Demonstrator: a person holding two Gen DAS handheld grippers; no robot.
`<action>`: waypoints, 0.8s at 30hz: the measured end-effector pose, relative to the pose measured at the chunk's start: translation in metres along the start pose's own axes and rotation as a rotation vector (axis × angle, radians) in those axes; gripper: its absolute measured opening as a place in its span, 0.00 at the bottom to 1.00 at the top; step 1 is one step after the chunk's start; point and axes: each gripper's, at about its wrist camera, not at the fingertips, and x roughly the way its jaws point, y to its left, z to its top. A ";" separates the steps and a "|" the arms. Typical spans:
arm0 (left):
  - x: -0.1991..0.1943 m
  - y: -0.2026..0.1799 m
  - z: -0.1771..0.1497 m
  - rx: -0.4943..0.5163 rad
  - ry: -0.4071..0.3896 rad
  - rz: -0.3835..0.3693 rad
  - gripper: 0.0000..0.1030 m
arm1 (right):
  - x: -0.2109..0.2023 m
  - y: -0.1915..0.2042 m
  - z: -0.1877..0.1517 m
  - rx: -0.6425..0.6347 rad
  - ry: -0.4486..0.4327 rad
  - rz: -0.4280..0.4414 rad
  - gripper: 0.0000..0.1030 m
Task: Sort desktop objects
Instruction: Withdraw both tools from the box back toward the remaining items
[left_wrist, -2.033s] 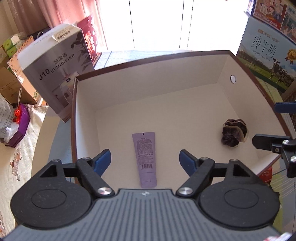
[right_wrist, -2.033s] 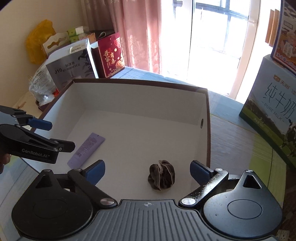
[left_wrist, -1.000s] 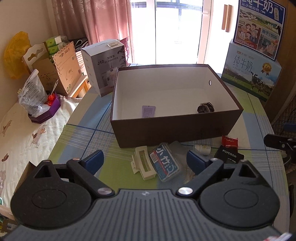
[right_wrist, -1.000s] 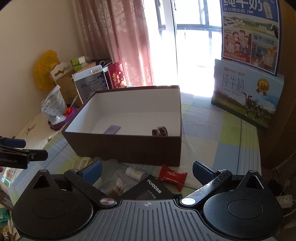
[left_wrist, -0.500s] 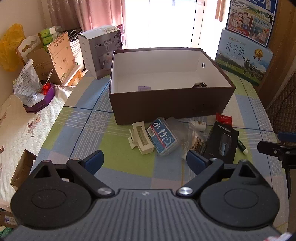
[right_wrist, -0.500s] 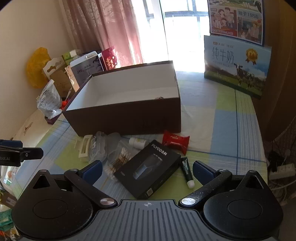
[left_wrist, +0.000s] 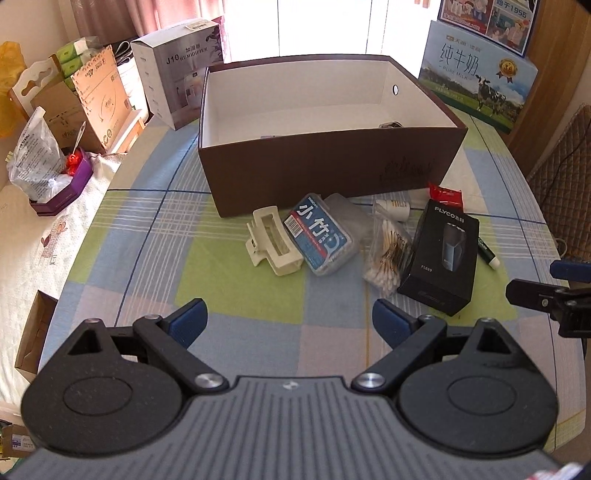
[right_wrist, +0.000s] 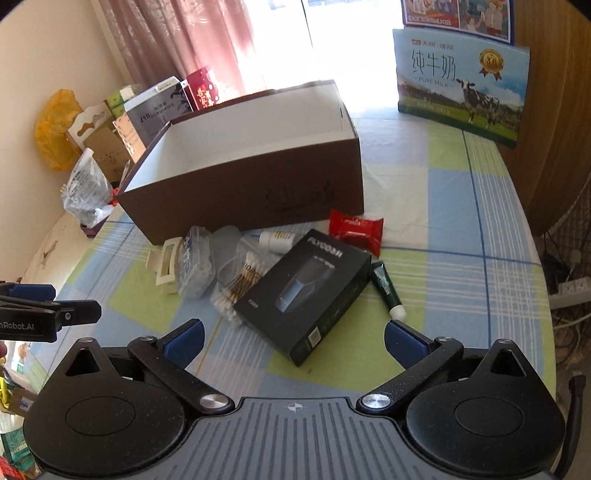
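We cannot see the floor of the brown box (left_wrist: 332, 173): in the left wrist view its near wall hides all but two dark slivers at the rim, perhaps the tops of things lying inside. In the right wrist view the same wall hides the inside floor entirely. The small white bottle (right_wrist: 277, 238) is partly tucked behind the black carton (right_wrist: 306, 291), and its label is too small for us to read. The right gripper (left_wrist: 554, 291) is cut off by the right edge of the left wrist view, and the left gripper (right_wrist: 44, 314) by the left edge of the right wrist view.
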 end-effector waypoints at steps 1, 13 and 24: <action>0.002 0.001 0.000 -0.001 0.002 0.001 0.92 | 0.001 0.001 -0.001 0.001 0.003 -0.003 0.98; 0.019 0.020 0.002 -0.023 0.025 0.015 0.92 | 0.023 0.015 -0.006 0.030 0.035 -0.041 0.98; 0.039 0.033 0.008 -0.029 0.042 0.016 0.92 | 0.037 0.016 -0.003 0.072 0.037 -0.088 0.98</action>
